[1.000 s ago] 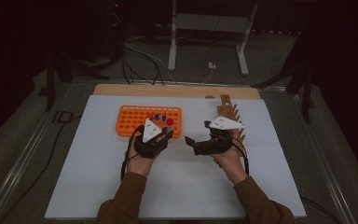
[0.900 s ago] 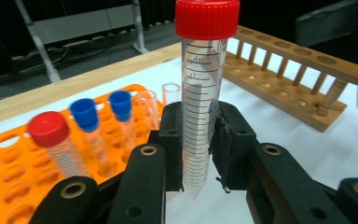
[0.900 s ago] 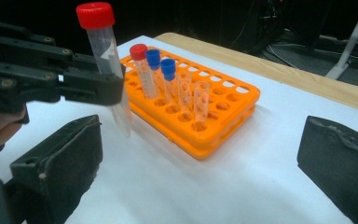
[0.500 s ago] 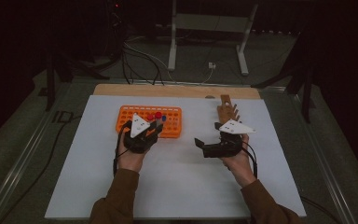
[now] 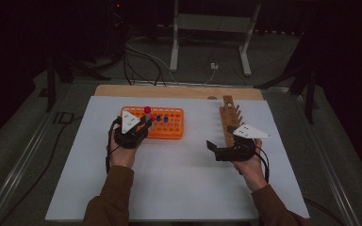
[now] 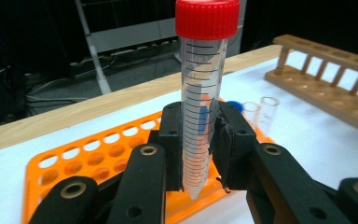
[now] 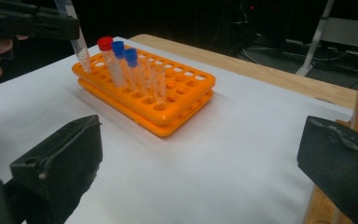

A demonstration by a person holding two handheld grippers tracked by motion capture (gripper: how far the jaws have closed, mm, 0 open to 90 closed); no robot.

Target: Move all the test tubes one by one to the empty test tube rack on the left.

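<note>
A clear plastic conical-bottomed tube with black graduation marks and a red screw cap (image 6: 205, 93) is standing upright, cap up and pointed tip down, in the left gripper (image 6: 199, 144), whose jaws are clamping its lower half. It is hanging just above the near-left corner of the orange plastic tube rack (image 5: 168, 128) on the white table (image 5: 179, 188). The right gripper (image 5: 215, 149) is resting with jaws spread wide, beside the wooden tube rack (image 5: 228, 117).
</note>
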